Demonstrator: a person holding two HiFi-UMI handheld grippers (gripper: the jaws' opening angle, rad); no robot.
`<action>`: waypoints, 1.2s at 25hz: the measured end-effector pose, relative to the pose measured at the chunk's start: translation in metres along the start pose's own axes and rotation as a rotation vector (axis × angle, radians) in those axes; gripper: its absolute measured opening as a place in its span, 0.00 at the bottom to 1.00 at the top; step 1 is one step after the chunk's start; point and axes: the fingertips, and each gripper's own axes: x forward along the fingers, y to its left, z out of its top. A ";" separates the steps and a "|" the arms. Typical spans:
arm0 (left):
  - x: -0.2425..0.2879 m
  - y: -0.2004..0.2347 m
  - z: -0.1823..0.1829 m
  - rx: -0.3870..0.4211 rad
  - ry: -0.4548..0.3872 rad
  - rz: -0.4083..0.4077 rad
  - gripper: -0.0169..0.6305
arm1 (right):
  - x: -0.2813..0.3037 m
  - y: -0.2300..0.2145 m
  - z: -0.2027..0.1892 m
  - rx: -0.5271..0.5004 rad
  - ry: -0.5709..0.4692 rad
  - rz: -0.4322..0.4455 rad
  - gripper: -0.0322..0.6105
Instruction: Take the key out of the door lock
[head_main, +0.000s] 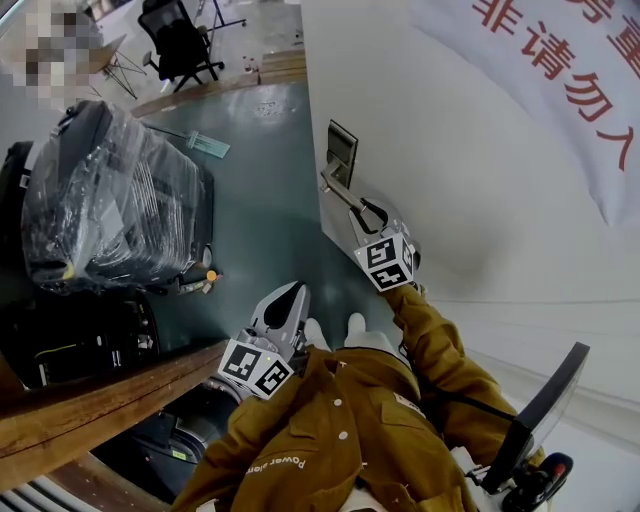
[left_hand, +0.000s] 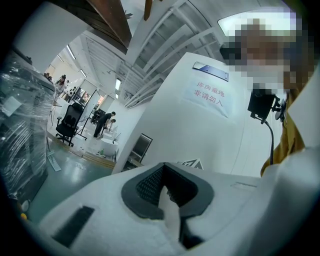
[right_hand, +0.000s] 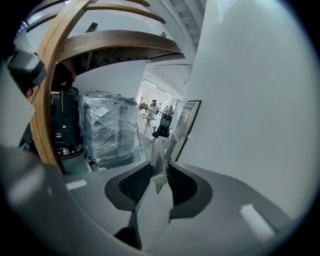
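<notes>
Head view: plastic-wrapped load (head_main: 110, 200) on the floor at far left; left gripper (head_main: 291, 292) held near the person's brown jacket (head_main: 340, 440), fingers clenched on nothing; right gripper (head_main: 368, 213) up against the white door (head_main: 470, 200), fingers grasping the end of the silver lever handle (head_main: 338, 190), pads touching both its sides in the right gripper view; dark lock plate (head_main: 341, 150) just beyond the handle; key can't be made out at the lock
</notes>
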 end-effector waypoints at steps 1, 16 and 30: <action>0.002 0.000 -0.001 -0.006 -0.001 -0.002 0.02 | 0.000 0.000 0.000 0.000 -0.001 0.004 0.23; 0.140 0.153 -0.038 -0.745 -0.165 0.005 0.27 | 0.001 -0.002 0.000 0.025 0.015 0.017 0.23; 0.237 0.201 -0.090 -0.961 -0.046 -0.049 0.07 | 0.000 0.000 0.001 0.029 0.033 0.025 0.23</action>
